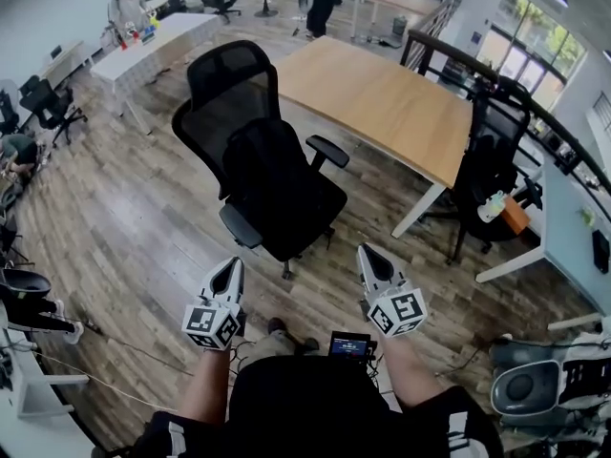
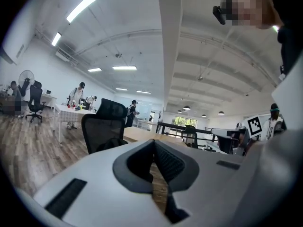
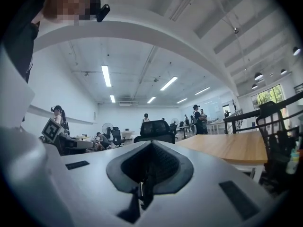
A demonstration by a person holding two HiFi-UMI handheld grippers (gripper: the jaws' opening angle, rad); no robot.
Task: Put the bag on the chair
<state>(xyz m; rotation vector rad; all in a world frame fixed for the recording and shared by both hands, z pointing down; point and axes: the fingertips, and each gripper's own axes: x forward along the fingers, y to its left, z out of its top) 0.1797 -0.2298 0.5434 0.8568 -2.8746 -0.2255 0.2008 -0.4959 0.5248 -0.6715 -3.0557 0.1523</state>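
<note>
A black bag (image 1: 272, 184) sits on the seat of a black office chair (image 1: 229, 79), leaning against its mesh backrest. Both grippers hover above the wood floor, short of the chair and close to the person's body. My left gripper (image 1: 229, 270) is shut and empty, pointing toward the chair's left front. My right gripper (image 1: 372, 256) is shut and empty as well, off the chair's right front. In the left gripper view the chair (image 2: 102, 124) stands beyond the closed jaws (image 2: 152, 164). The right gripper view shows the chair's backrest (image 3: 154, 129) above its closed jaws (image 3: 147, 167).
A long wooden table (image 1: 382, 98) stands behind the chair, with a second black chair (image 1: 492, 151) at its right end. A white table (image 1: 158, 46) with people is at the back left. White desks (image 1: 573, 237) and a grey stool (image 1: 520, 385) are at the right.
</note>
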